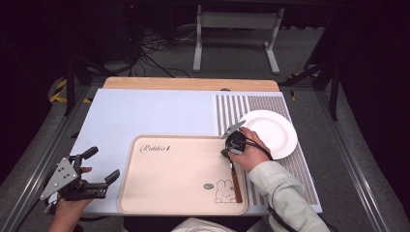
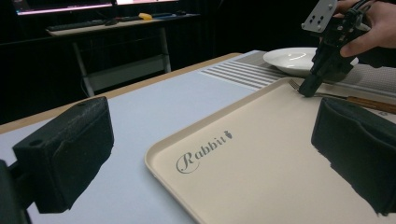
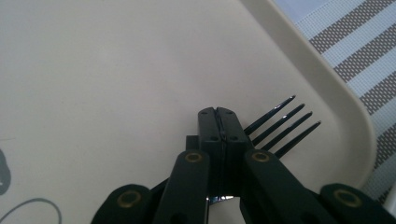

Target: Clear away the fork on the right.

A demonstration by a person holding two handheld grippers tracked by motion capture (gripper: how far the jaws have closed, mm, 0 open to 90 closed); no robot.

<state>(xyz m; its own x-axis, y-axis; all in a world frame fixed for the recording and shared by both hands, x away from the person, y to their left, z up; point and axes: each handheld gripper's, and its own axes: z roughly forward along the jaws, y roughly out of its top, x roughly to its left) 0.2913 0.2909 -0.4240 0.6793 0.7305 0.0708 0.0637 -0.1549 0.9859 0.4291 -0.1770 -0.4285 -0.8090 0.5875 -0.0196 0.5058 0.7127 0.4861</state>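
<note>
A fork with a wooden handle lies on the right side of a beige tray printed with "Rabbit" and a bunny. My right gripper points down at the fork's neck, jaws shut on it. In the right gripper view the jaws of my right gripper are pressed together, and the fork's tines stick out to their right over the tray. My left gripper hovers left of the tray, wide open and holding nothing. Its pads frame the tray and the far right gripper.
A white plate sits on a striped placemat just right of the tray. A pale blue mat covers the table behind and left of the tray. Metal rails run along both table sides.
</note>
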